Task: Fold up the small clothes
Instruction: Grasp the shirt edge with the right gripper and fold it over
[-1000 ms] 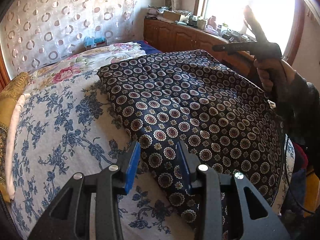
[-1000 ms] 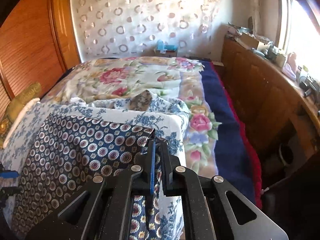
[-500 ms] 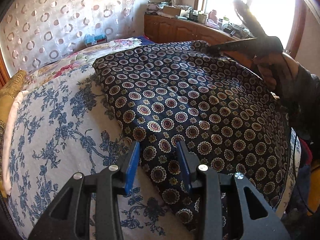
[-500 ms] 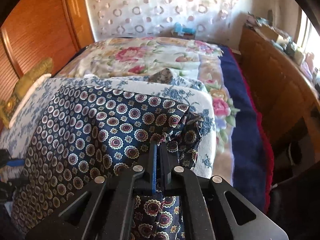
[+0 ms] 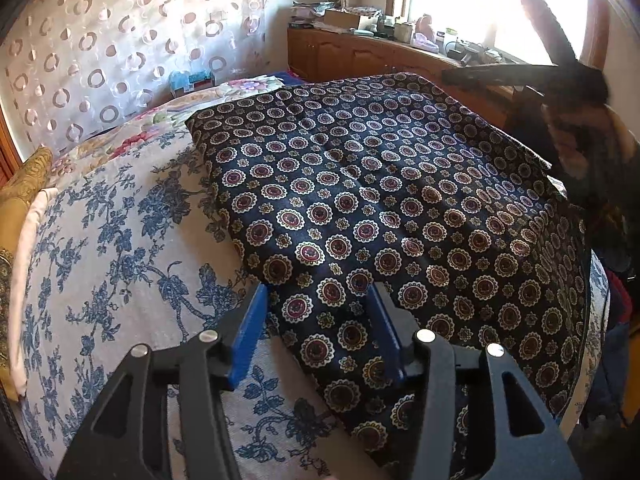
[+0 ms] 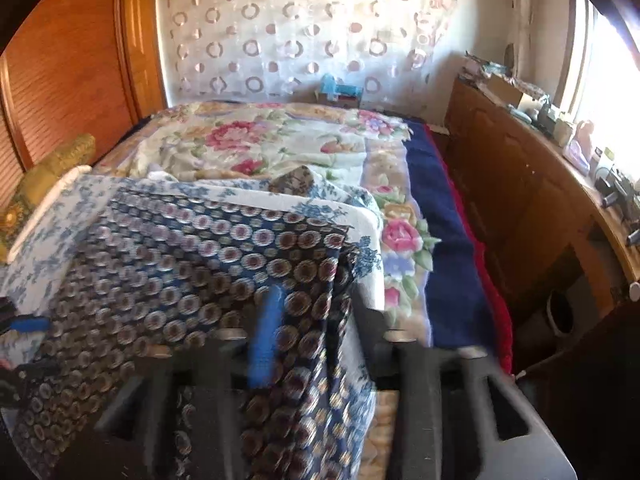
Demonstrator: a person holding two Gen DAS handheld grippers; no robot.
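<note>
A dark navy cloth with round medallion print (image 5: 380,200) lies spread flat on a blue-and-white floral cover (image 5: 112,248). My left gripper (image 5: 316,316) is open, its blue pads straddling the cloth's near left edge. My right gripper (image 6: 308,328) is open and blurred, with the cloth's right corner (image 6: 312,272) lying between its jaws. In the left wrist view the right gripper (image 5: 520,76) shows dark at the cloth's far right corner. The cloth also shows in the right wrist view (image 6: 180,280).
A flowered blanket (image 6: 280,140) covers the bed behind, with a navy strip (image 6: 440,240) along its right side. A wooden sideboard (image 6: 540,208) with clutter stands under the window. A gold cushion (image 5: 24,184) lies at the left.
My right gripper has opened and let go of the cloth corner it was pinching. The cloth now lies flatter. My left gripper stays open at the near edge.
</note>
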